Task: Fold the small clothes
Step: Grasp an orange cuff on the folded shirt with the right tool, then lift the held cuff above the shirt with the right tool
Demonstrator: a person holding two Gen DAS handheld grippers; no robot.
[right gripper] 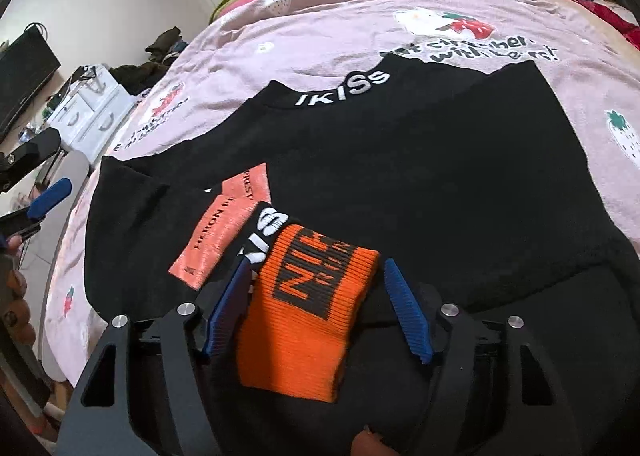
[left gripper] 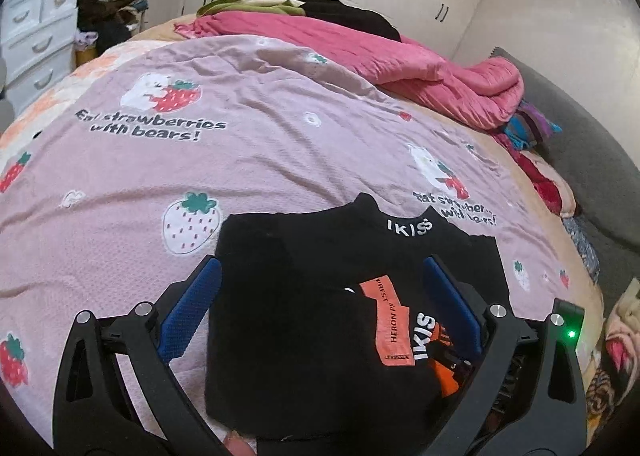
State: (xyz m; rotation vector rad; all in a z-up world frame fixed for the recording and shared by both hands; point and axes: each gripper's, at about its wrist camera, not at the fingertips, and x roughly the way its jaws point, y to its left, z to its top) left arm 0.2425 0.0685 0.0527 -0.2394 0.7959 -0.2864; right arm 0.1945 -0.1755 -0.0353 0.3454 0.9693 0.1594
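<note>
While half-closed round the orange cuff (right gripper: 308, 296), right claw (right gripper: 316, 292) not yet pinching; left claw (left gripper: 320, 288) wide, empty.

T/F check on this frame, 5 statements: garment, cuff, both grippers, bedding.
1. The black top lies on a pink strawberry-print sheet. True.
2. The orange ribbed cuff sits between the right gripper fingers. True; there is still a gap on the right side of the cuff.
3. The left gripper is clamped shut on the collar. False: its fingers stand wide open over the top and grip nothing.
4. The collar lettering is orange. False: it is white on black.
5. A pink quilt is bunched up at the far side of the bed. True.
</note>
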